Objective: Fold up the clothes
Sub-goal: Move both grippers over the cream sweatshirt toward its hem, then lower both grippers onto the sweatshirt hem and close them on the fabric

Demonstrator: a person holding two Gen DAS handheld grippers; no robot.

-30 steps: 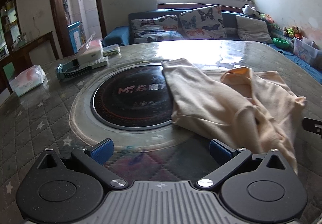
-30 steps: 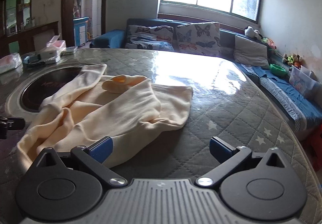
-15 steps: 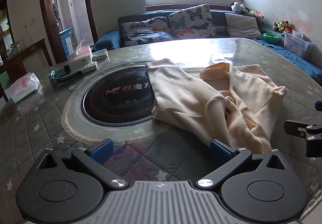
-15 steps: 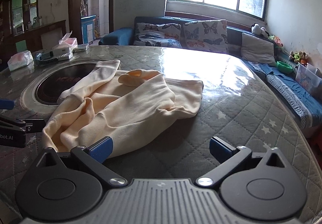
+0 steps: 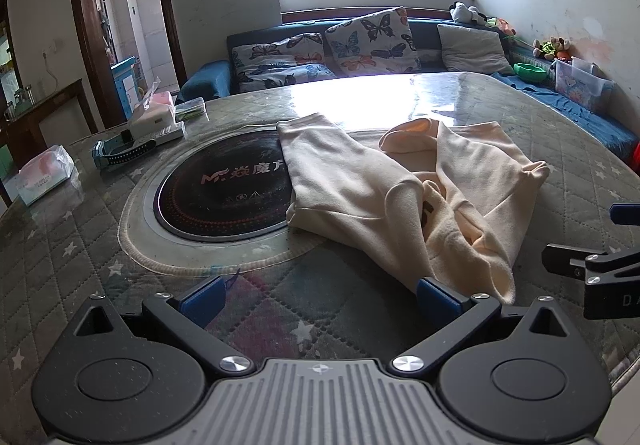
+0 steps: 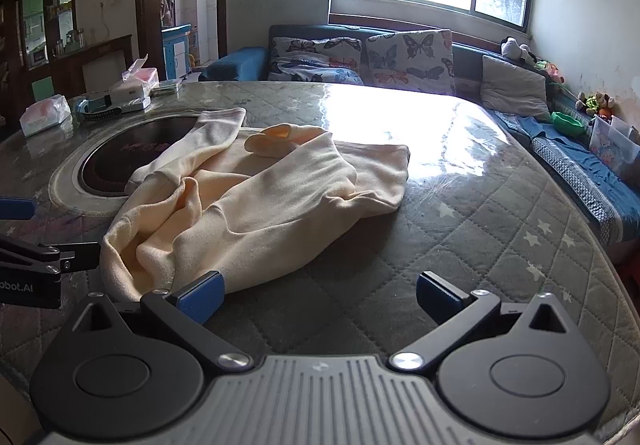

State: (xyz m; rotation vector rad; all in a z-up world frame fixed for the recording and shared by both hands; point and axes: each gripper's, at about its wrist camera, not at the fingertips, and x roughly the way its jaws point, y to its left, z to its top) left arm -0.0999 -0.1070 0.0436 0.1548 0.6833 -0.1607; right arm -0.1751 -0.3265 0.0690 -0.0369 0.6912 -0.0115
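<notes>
A cream-coloured garment (image 5: 412,197) lies crumpled on the round quilted table (image 5: 60,245), partly over the black cooktop disc (image 5: 224,189). It also shows in the right wrist view (image 6: 248,205). My left gripper (image 5: 320,295) is open and empty, above the table just short of the garment's near edge. My right gripper (image 6: 318,295) is open and empty, its left fingertip (image 6: 200,295) by the garment's near hem. Each gripper shows at the edge of the other's view.
A tissue pack (image 5: 44,175), a white box (image 5: 154,121) and a blue watch-like object (image 5: 120,151) sit at the table's far left. A sofa with butterfly cushions (image 5: 360,41) runs behind the table. The table edge drops off at the right (image 6: 600,245).
Both grippers have pulled back and risen, so the garment looks farther away and more of it shows. The garment itself has not moved. Both stay open.
</notes>
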